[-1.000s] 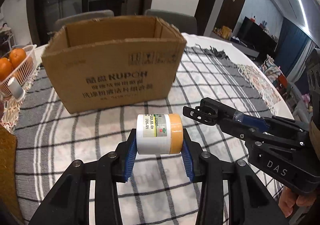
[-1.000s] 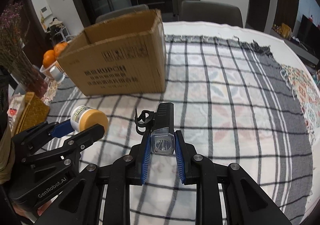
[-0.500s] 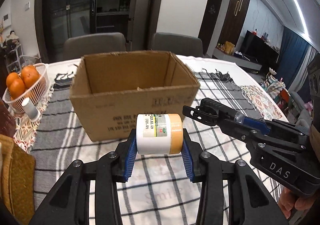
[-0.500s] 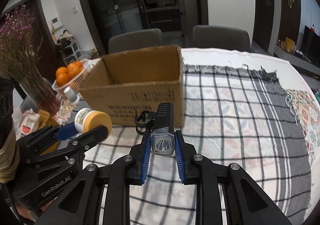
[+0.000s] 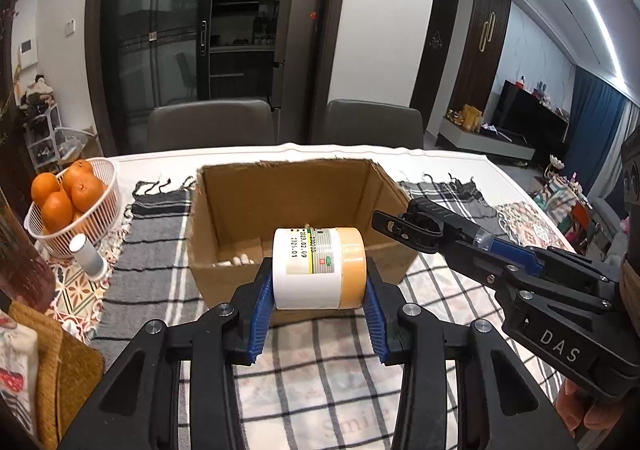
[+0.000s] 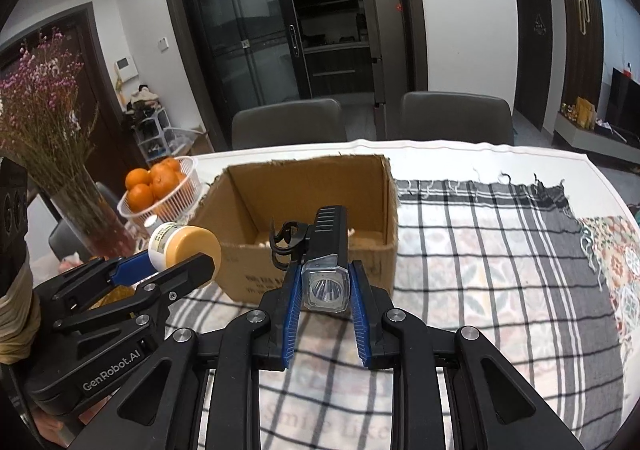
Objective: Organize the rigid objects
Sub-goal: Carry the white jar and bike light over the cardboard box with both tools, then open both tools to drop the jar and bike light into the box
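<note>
the open brown cardboard box (image 5: 296, 210) lay just beyond both claws: left gripper (image 5: 318, 304) pinching a white orange-capped jar (image 5: 318, 268) crosswise, right gripper (image 6: 324, 304) pinching a black flashlight (image 6: 326, 246) pointing boxward.

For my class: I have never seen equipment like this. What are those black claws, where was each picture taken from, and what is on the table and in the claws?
There is no robot. A person holds a hand-operated two-finger gripper in each hand, and each carries a wide-angle camera looking forward along its fingers. So one picture looks out from the left gripper, the other from the right gripper, and each also catches the other tool at its side.

The left gripper is closed on a white jar with a tan lid, held sideways. The right gripper is closed on a black flashlight, lens facing the camera.

Ahead, on a checked cloth covering the table, stands an open cardboard box. Beside it are a white basket of oranges and a vase of dried flowers.
</note>
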### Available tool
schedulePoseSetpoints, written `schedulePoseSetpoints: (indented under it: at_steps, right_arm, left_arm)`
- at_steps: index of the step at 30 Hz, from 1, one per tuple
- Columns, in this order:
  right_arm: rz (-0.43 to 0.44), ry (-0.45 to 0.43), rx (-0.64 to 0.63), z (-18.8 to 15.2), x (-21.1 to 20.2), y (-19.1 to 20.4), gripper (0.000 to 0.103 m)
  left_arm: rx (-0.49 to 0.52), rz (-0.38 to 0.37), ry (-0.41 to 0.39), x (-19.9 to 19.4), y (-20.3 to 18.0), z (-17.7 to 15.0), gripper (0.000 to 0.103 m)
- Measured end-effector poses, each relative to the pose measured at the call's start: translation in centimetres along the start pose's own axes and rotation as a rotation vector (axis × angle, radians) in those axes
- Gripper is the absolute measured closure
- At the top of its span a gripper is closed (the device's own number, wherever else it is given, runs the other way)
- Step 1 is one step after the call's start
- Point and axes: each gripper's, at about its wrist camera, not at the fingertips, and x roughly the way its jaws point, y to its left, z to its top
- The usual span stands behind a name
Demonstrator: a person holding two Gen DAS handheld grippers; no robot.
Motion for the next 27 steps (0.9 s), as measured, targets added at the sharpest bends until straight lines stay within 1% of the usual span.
schedulePoseSetpoints:
  at_steps: [10, 19, 27]
  right_arm:
    - [0.014, -0.013, -0.012, 2.1, 1.5, 1.1, 0.078]
    - [0.022, 0.004, -0.016, 4.3, 3.9, 1.3, 0.078]
    - [0.022, 0.047, -0.003, 5.8, 6.2, 0.7, 0.078]
  left_arm:
    - [-0.008, 0.014, 0.002, 0.9, 1.7, 2.1, 0.063]
    - [-0.014, 0.019, 0.027, 3.2, 2.7, 4.3, 0.063]
    - [-0.01, 0.019, 0.087, 6.0, 3.3, 6.0, 0.063]
